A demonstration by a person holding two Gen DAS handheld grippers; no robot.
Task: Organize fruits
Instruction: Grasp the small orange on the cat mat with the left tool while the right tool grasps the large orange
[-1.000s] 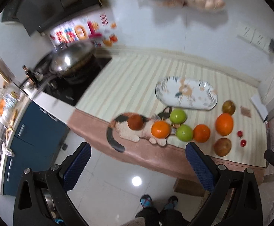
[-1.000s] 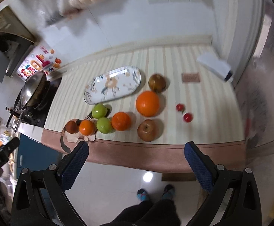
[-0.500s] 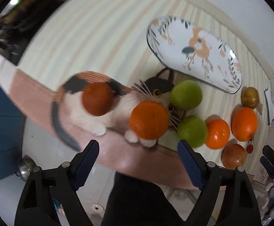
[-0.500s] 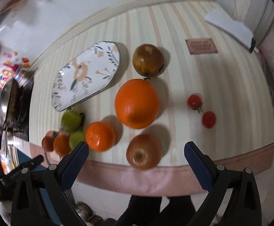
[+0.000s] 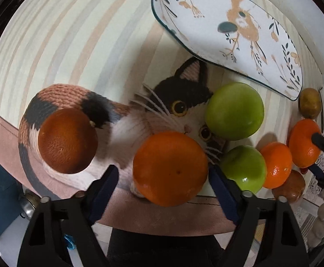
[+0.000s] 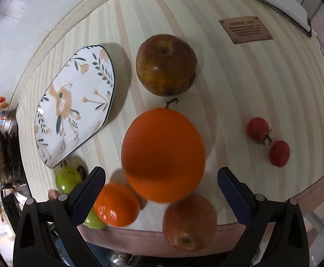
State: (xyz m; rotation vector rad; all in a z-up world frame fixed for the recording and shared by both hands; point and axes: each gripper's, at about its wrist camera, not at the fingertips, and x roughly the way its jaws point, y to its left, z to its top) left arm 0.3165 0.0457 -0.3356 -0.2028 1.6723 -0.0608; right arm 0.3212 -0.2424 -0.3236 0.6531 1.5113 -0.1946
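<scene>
Left view, hand-held gripper: the left hand-held gripper [image 5: 163, 179] points steeply down at the tabletop [image 5: 77, 33], jaws apart and closing, with the mandarin [image 5: 170, 168] sitting between them; the pads look just short of its skin on both sides, so no grip yet.
Left view, fruit: the mandarin sits on the cat mat [image 5: 137, 120], near the tabletop's front edge. A darker orange [image 5: 67, 140] is on the mat's far left, well apart. Two green apples [image 5: 234, 110] lie to the right, the nearer one just beside the right pad.
Left view, plate: the plate [image 5: 228, 29] lies beyond the mat, bare.
Right view, hand-held gripper: the right hand-held gripper [image 6: 160, 185] also points down, jaws wide apart and holding nothing, lined up on the big orange [image 6: 163, 154], which sits between them but clear of both pads.
Right view, neighbours: a small mandarin [image 6: 116, 204] lies by the left pad, a red apple [image 6: 189, 221] below the orange, a brown apple [image 6: 166, 64] beyond it, two cherry tomatoes [image 6: 267, 141] off right.
Step in hand: my read is both sides are lining up a first pick, the left one slightly ahead.
Next move: the left should close squarely on the mandarin without nudging the green apple; the right needs to drop lower and then close. The plate looks like the likely destination.
</scene>
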